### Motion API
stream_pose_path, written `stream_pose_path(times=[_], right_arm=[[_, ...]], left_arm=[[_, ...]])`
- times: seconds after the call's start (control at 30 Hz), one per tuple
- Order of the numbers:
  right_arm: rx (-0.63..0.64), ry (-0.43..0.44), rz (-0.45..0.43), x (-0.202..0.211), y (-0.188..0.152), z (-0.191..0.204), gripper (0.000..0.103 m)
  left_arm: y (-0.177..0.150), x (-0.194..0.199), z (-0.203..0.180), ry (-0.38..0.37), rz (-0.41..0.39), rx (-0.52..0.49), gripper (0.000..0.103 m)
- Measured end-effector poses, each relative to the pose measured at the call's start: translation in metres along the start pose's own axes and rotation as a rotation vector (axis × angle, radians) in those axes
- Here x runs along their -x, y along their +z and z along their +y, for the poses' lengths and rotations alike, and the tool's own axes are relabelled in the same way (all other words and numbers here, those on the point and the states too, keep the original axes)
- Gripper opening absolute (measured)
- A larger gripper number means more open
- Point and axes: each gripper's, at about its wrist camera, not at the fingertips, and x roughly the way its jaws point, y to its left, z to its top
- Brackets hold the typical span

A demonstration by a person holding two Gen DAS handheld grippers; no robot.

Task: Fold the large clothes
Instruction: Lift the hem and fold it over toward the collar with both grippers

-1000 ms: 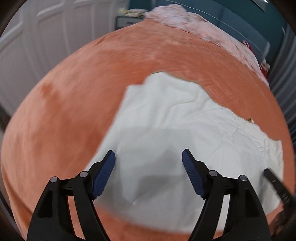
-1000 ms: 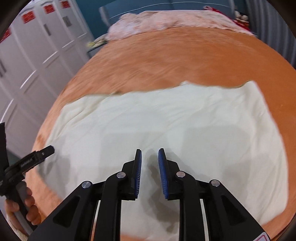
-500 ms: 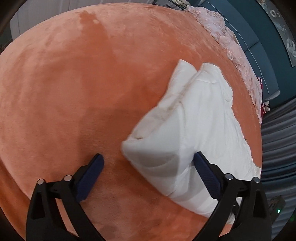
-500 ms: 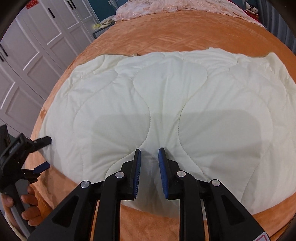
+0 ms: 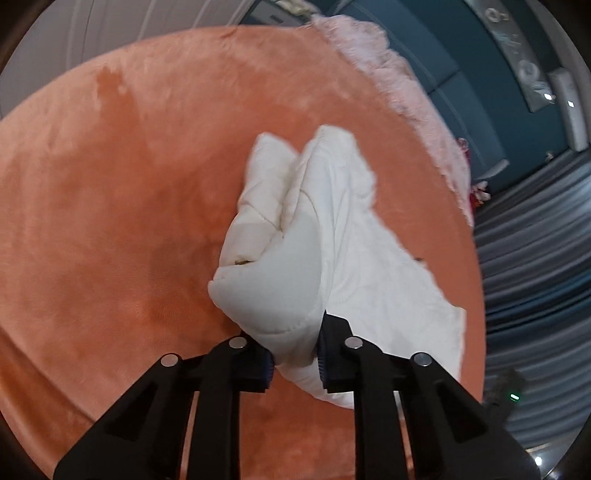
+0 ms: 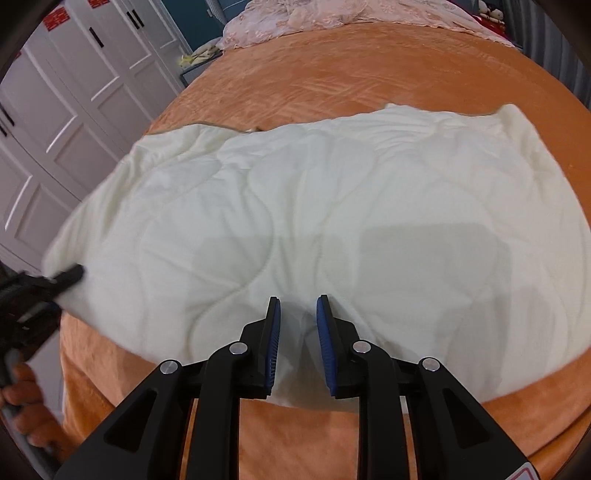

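Left gripper (image 5: pixel 294 360) just clamped shut on the quilt (image 6: pixel 332 229) corner at the left end, right gripper (image 6: pixel 298 343) pinching the near edge mid-bed on the orange blanket (image 6: pixel 332 81), so probably best lifting together, keeping tension even.

Orange blanket (image 6: pixel 369 74), white wardrobe doors (image 6: pixel 74 92), perhaps pink bedding (image 6: pixel 332 14) beyond.

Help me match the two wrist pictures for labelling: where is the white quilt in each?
Left wrist: the white quilt runs from centre to lower right, its near corner pinched in the left gripper.
Right wrist: it spans the middle, near edge between the right gripper fingers.
Shared landmark: the orange bedspread.
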Motion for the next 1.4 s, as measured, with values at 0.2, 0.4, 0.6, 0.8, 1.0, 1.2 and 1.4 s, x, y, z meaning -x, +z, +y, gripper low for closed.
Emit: stream_pose_path(times=[0.2,0.4,0.6,0.8,1.0,1.2,1.4], right_arm=[[0.087,0.043,0.052,0.002,-0.026,0.034,0.020],[0.279,0.145,0.098,-0.008,-0.060,0.102,0.017],[0.182,0.189,0.091,0.042,-0.057,0.060,0.017],[0.083,0.080,0.003,0.128,-0.065,-0.011,0.018],[-0.003,0.052,-0.057,0.165,-0.073,-0.053,0.025],[-0.018,0.068,-0.093,0.175,-0.070,-0.051,0.039],[0.047,0.103,-0.152,0.184,-0.049,-0.033,0.055]], left_arm=[[-0.015,0.068,-0.037,-0.005,-0.103,-0.143,0.014],[-0.030,0.103,-0.106,0.017,-0.184,-0.362,0.014],[-0.050,0.071,-0.145,-0.013,-0.112,-0.456,0.014],[-0.079,0.025,-0.177,-0.027,0.009,-0.513,0.014],[-0.127,-0.033,-0.201,-0.009,0.171,-0.580,0.015],[-0.160,-0.053,-0.201,0.052,0.203,-0.638,0.027],[-0.154,-0.007,-0.196,0.014,0.138,-0.612,0.060]])
